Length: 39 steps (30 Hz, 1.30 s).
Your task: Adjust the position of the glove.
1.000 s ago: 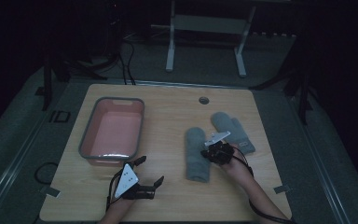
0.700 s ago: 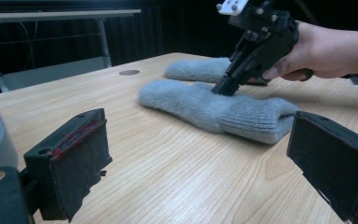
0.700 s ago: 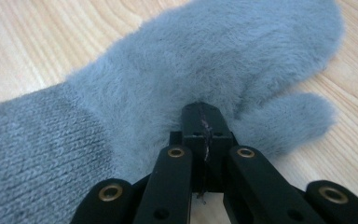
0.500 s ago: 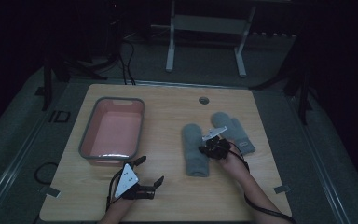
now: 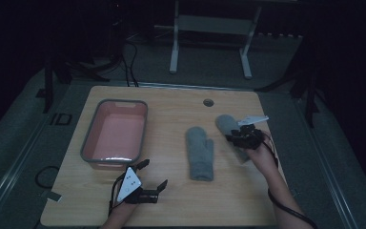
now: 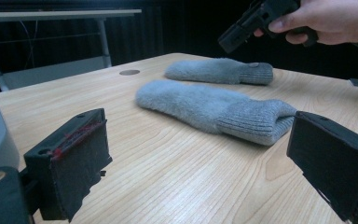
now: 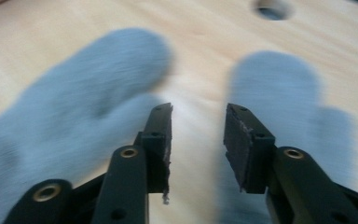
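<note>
- Both grippers are seen with nothing between their jaws. The right gripper (image 5: 244, 135) is held above the table (image 5: 171, 102) over the right-hand mitten (image 5: 225, 122); in the right gripper view its jaws stand partly apart, with bare wood visible in the gap.
- That right gripper view is blurred: one grey mitten (image 7: 74, 107) is seen to the left of the jaws and the other (image 7: 279, 88) to the right, neither touched by the pads.
- The left gripper (image 5: 147, 180) is rested low at the near edge of the table, just in front of the pink tub (image 5: 115, 135); its jaws are spread wide, as seen in the left gripper view, and are empty.
- The nearer mitten (image 6: 214, 109) is laid flat on the wood, its ribbed cuff turned toward the left gripper's far jaw, close to it; whether the two touch cannot be told.
- The second mitten (image 6: 219, 71) is laid just beyond it, apart from it, beneath the right hand (image 6: 326, 21).
- A round hole (image 5: 208, 102) is set in the table top, beyond the mittens.
</note>
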Motion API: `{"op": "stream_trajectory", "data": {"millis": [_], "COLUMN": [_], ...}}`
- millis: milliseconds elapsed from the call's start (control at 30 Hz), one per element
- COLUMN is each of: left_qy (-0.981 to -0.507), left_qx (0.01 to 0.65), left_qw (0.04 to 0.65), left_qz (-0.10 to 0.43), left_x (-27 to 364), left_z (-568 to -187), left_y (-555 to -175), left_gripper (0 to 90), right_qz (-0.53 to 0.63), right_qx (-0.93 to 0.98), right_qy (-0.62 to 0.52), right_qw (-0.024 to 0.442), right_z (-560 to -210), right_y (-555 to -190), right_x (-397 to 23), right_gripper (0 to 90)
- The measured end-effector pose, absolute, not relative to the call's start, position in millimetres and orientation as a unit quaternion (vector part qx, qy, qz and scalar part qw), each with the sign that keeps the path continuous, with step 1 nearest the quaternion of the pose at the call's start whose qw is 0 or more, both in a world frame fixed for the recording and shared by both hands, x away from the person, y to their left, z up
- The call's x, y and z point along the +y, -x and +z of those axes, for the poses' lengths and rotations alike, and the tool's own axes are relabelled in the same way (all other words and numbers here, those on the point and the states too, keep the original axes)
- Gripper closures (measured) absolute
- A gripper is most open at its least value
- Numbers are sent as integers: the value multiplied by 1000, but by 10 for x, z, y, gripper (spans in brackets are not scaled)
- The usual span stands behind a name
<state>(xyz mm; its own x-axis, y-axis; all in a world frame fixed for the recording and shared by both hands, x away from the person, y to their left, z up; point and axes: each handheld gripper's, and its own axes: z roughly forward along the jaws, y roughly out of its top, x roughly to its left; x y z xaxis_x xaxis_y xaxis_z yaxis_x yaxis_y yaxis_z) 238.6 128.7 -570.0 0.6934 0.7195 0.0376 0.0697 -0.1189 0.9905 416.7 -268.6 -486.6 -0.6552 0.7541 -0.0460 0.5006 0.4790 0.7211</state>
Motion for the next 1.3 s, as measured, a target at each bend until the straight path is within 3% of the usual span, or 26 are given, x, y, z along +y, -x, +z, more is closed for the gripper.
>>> {"op": "stream_trajectory", "data": {"millis": [200,500,667,800,933,1300], "left_qy": [-697,-697,-696,-697,-696,-697], "left_qx": [283,282,283,283,284,283], "left_qw": [601,602,602,602,601,601], "left_qz": [270,270,270,270,270,271], "left_x": [1289,1291,1291,1290,1292,1290], "left_z": [-5700,-5701,-5701,-5701,-5700,-5700], "left_y": [-2387,-2387,-2387,-2385,-2386,-2383], "left_gripper": [57,58,57,58,58,57], "right_qz": [339,321,300,292,293,335], "right_qx": [821,805,823,822,800,715], "right_qy": [-415,-464,-445,-451,-488,-575], "right_qw": [197,182,189,186,191,215], "right_z": [-4910,-5228,-5407,-5397,-5388,-5152], "right_y": [-4402,-4564,-4544,-4524,-4461,-3975], "right_x": [-2892,-2973,-2962,-2931,-2882,-2898], "right_gripper": [447,412,510,691,790,807]}}
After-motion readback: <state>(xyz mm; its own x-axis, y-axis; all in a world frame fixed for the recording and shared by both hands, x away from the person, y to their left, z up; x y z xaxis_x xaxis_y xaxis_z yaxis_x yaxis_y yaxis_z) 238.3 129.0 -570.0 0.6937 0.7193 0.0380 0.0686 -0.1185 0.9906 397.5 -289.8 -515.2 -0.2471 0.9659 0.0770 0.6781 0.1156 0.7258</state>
